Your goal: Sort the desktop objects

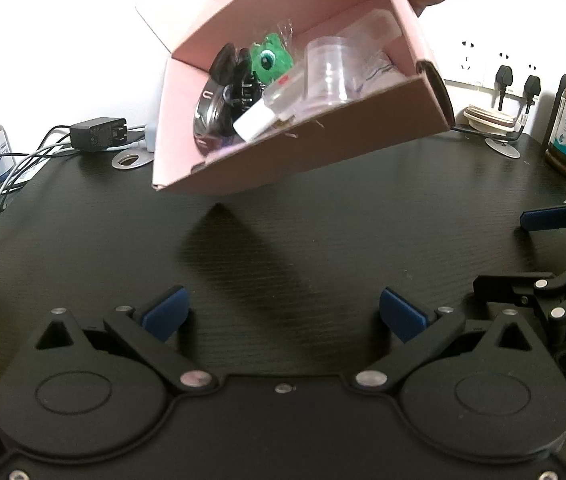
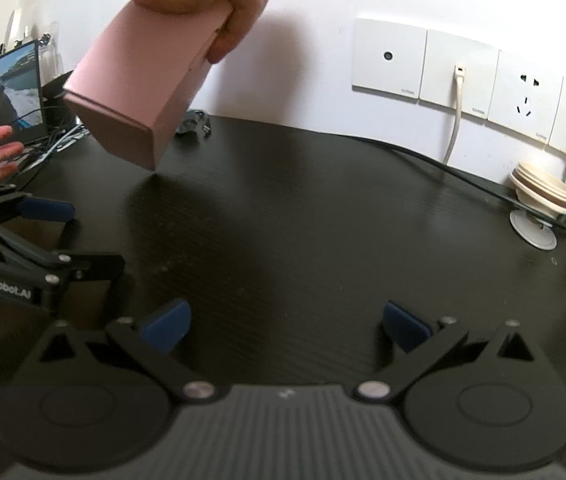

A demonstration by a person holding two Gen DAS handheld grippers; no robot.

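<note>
Overhead, a bare hand (image 2: pixel 211 4) tilts a matte pink cardboard box (image 1: pixel 283 92) of clear plastic oddments above the woodgrain black desk (image 1: pixel 323 232); both the left gripper (image 1: pixel 283 314) and right gripper (image 2: pixel 287 326) rest with jaws wide apart, empty.

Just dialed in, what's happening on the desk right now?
A bare hand holds a pink box tilted in the air above the black desk, open side toward the left camera. Inside are small items: a black hair clip, a green toy, a clear plastic cup. Nothing has spilled out yet. Both tongs, left and right, are open and empty, low over the desk.
</note>
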